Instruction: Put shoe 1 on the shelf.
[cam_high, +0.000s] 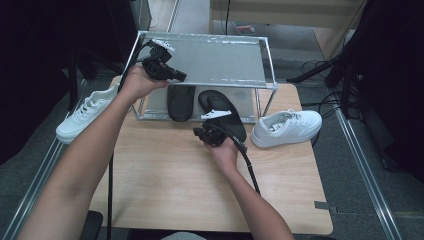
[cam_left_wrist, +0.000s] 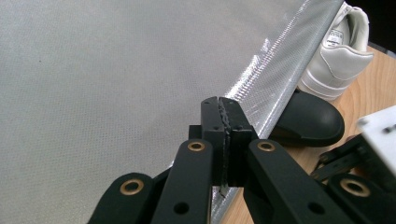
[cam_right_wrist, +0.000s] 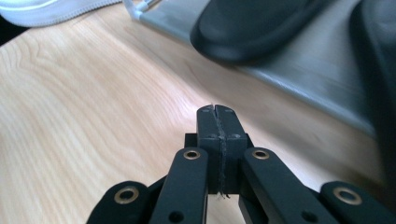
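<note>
Right gripper (cam_high: 206, 134), jaws pressed together and empty, hovers just short of a black shoe (cam_high: 223, 114) lying half under the rack (cam_high: 210, 59). Left gripper (cam_high: 172, 75), likewise closed on nothing, rests over the rack's top. The shoe looks light and pliable, probably best pinched at its collar rim.

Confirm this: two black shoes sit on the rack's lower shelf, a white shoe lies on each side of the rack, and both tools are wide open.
Not quite: both tools are shut, the left tool in the left gripper view and the right tool in the right gripper view. The rest stands.
</note>
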